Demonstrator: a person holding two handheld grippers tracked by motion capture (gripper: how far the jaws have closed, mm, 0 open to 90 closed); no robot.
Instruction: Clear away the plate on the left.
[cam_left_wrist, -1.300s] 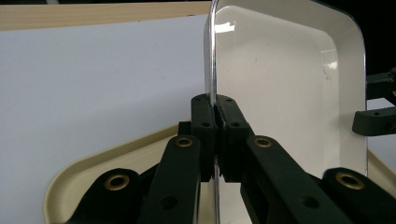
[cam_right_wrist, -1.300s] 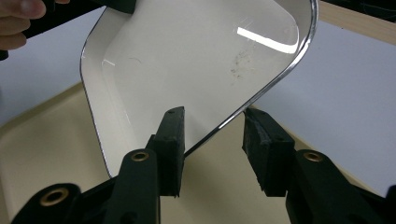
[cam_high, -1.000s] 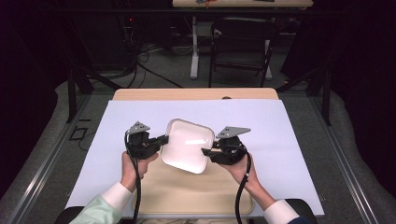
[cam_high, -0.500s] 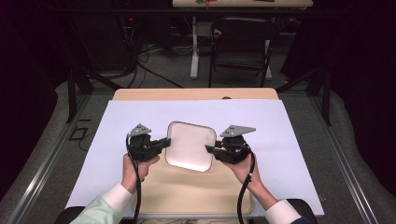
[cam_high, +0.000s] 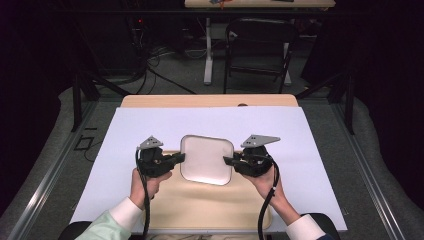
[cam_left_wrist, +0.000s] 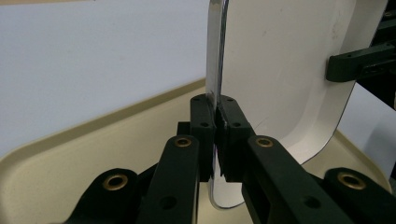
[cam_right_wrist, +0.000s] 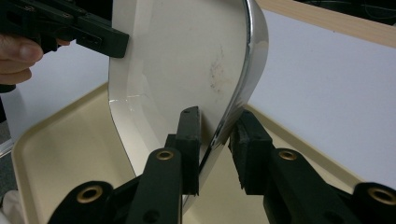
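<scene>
Hands at the near edge of the table each hold a gripper, and a white square plate with rounded corners hangs between the two. The left gripper is clamped on the plate's left rim; in the left gripper view its black jaws press tight on the thin, shiny edge. The right gripper straddles the opposite rim, and in the right gripper view one jaw lies against the plate's inner face while the other stands a little off the outer edge, so its hold looks loose. The plate sits above a beige tray, whose raised lip curves beneath it. Under the tray a white sheet covers the wooden table.
</scene>
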